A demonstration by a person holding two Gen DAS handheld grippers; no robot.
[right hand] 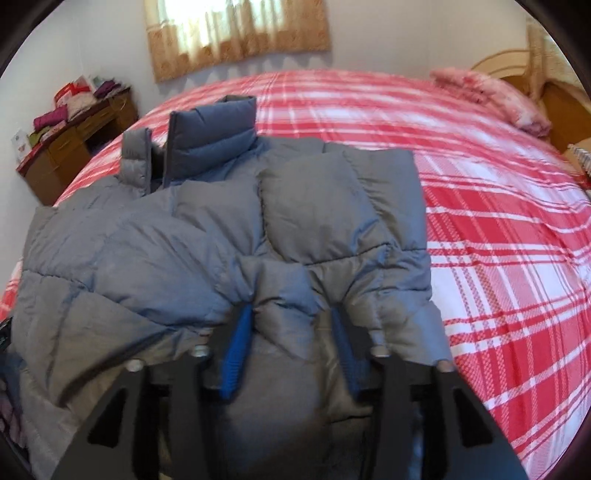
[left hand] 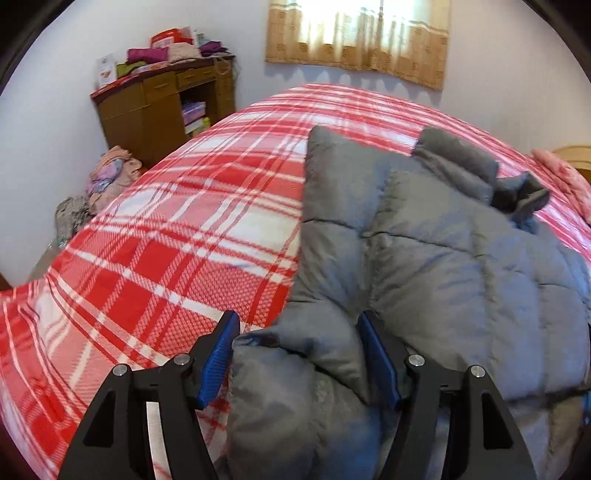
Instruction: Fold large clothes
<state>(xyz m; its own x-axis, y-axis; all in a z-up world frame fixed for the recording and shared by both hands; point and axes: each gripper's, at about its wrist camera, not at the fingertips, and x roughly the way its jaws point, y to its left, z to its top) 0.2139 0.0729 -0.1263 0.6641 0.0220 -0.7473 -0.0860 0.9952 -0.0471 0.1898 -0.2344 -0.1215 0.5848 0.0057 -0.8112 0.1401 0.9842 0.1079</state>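
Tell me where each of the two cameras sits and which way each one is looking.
Left wrist: on the left gripper, angled down across the bed toward the wooden desk and curtained window; its blue-padded fingers straddle the grey puffer jacket.
Right wrist: on the right gripper, angled down toward the collar and the pink pillow; its fingers sink into the padding.
Shared: jacket, plaid bed, window, desk. No hand or sleeve shows.

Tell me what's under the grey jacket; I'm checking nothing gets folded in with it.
The jacket lies on the red plaid bedspread, which shows all around its far sides. Whatever is directly beneath its bulk is covered and cannot be seen.
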